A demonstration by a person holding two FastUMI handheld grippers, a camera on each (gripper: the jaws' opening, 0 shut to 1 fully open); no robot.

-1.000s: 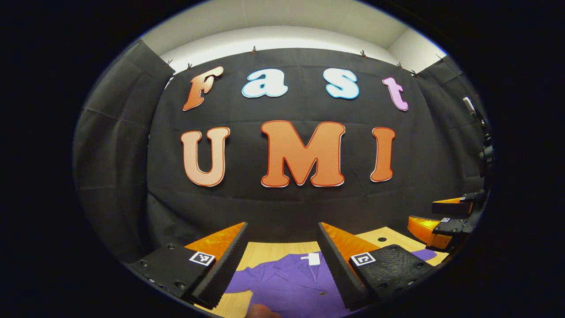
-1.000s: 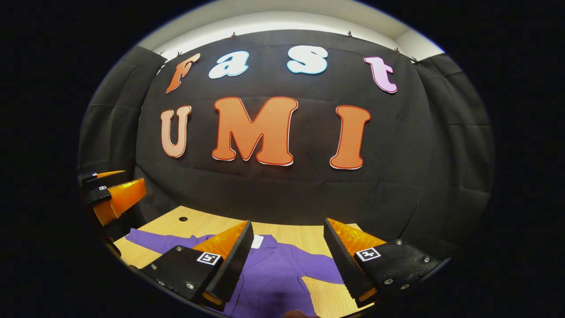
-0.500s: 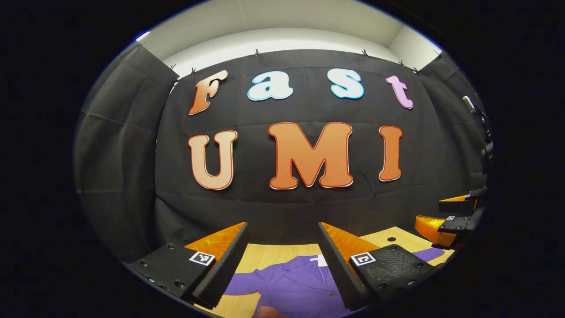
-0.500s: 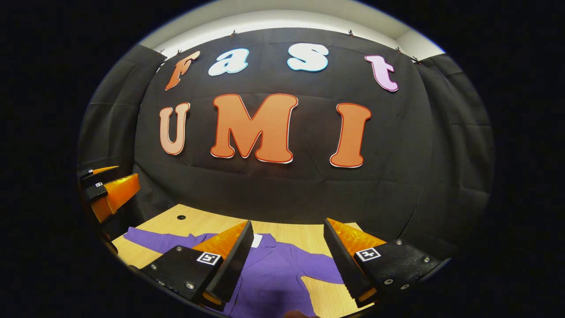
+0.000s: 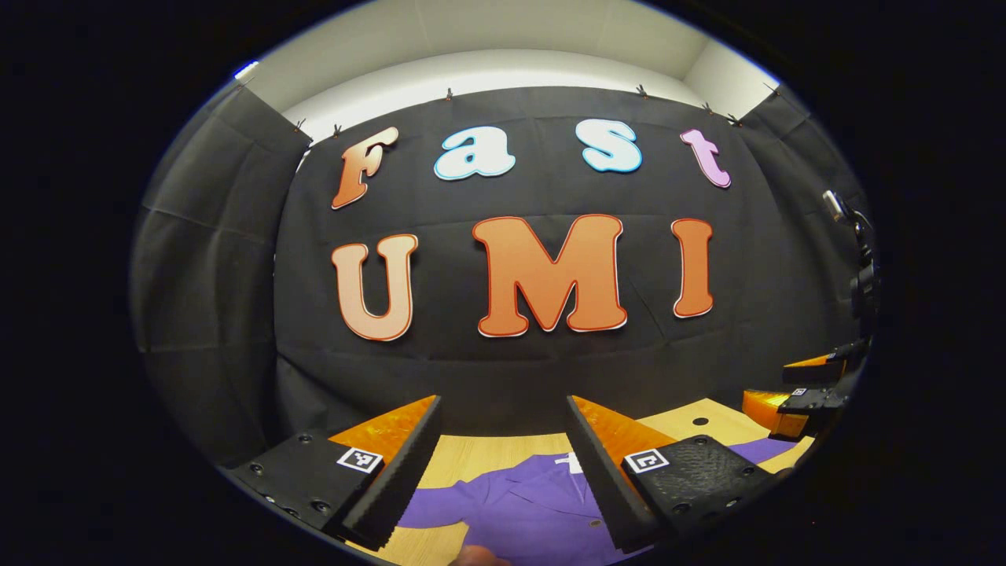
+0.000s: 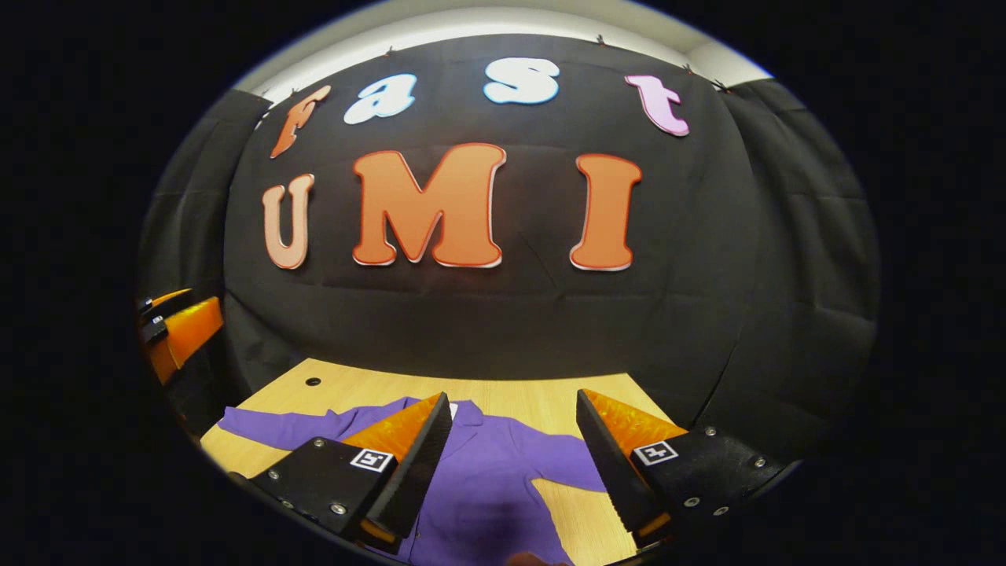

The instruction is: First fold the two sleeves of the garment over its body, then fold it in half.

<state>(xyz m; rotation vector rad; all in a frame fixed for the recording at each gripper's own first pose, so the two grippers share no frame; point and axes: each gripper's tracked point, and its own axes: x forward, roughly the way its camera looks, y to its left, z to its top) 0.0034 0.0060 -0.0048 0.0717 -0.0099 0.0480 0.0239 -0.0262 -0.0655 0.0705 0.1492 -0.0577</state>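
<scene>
A purple long-sleeved garment (image 5: 519, 503) (image 6: 487, 479) lies flat on the wooden table (image 6: 542, 393), collar toward the back wall, both sleeves spread out sideways. My left gripper (image 5: 503, 464) hovers open above its collar area with nothing between the fingers. My right gripper (image 6: 511, 464) is also open and empty, held above the garment's body near the right sleeve (image 6: 566, 464). In the left gripper view the right gripper (image 5: 802, 393) appears at the far right. In the right gripper view the left gripper (image 6: 177, 334) appears at the far left.
The black cloth wall stands close behind the table's far edge. A small dark hole (image 6: 313, 381) (image 5: 699, 421) marks the tabletop near a back corner. A fingertip (image 5: 471, 556) pokes in at the bottom edge.
The right gripper has tilted downward a little, so more table and garment show beneath it. The left gripper has barely shifted. Both stayed open.
</scene>
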